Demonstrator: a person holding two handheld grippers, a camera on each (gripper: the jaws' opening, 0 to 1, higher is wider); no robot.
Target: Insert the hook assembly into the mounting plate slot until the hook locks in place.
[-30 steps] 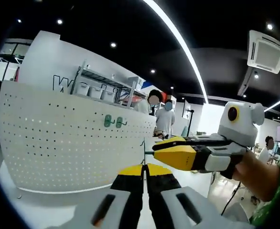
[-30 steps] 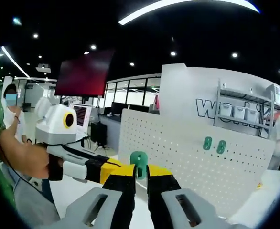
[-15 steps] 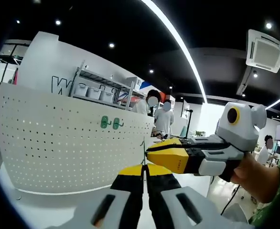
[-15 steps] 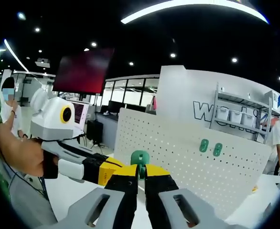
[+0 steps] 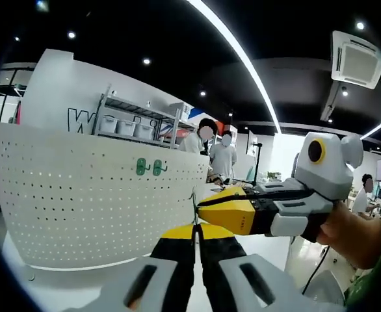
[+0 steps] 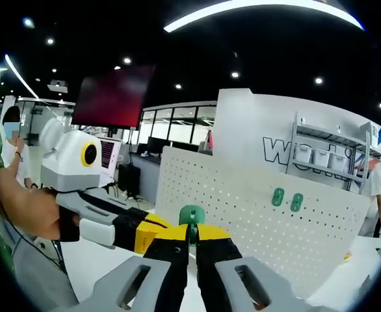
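My left gripper point(image 5: 194, 229) is shut on a thin metal hook wire point(image 5: 194, 207) that stands up between its yellow tips. My right gripper point(image 5: 207, 209) comes in from the right with its tip against that wire. In the right gripper view, my right gripper point(image 6: 190, 229) is shut on a green hook piece point(image 6: 191, 215). There my left gripper point(image 6: 150, 229) meets it from the left. Behind stands the white pegboard mounting plate point(image 5: 80, 195) point(image 6: 242, 208) with two green hooks point(image 5: 148, 167) point(image 6: 287, 199) fixed on it, well beyond both grippers.
A person's hand and forearm point(image 5: 356, 231) point(image 6: 28, 208) hold each gripper. A metal shelf with white bins point(image 5: 129, 120) stands behind the pegboard. Two people point(image 5: 216, 156) stand farther back. A white table surface point(image 5: 60, 286) lies under the pegboard.
Both grippers stay joined at the hook parts. The views have shifted a little, and the pegboard sits slightly farther left in the left gripper view.
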